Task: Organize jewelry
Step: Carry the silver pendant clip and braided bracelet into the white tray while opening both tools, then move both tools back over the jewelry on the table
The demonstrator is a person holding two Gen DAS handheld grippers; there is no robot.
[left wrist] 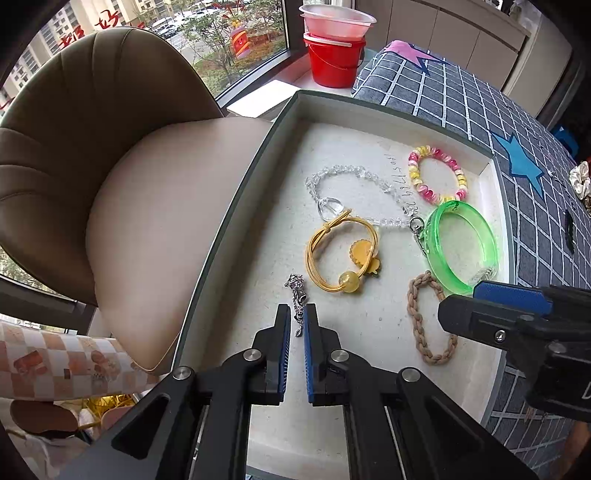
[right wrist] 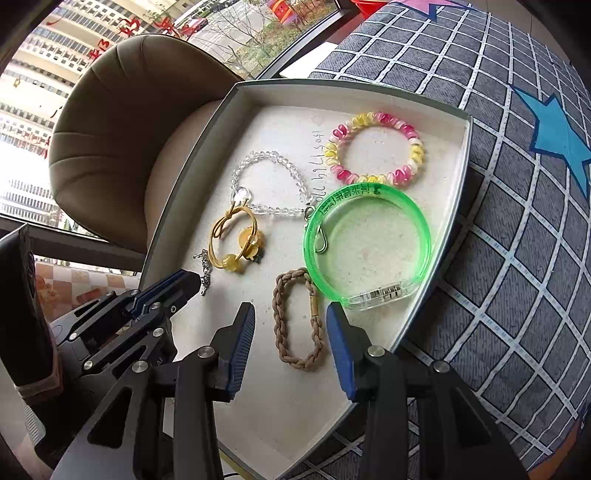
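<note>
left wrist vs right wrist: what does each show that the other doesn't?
Left wrist only: a red bucket with stacked plastic bowls on the sill, a pink star patch on the checked cover, and the silver chain hanging between the left gripper's shut jaws.

Right wrist only: the right gripper with jaws open astride the braided brown bracelet, not pressing it, and the printing on the green bangle.

Both: the tray, the clear bead strand, the yellow hair tie, the pink-and-yellow bracelet, the brown chair.

Bright window daylight, fisheye-warped edges
</note>
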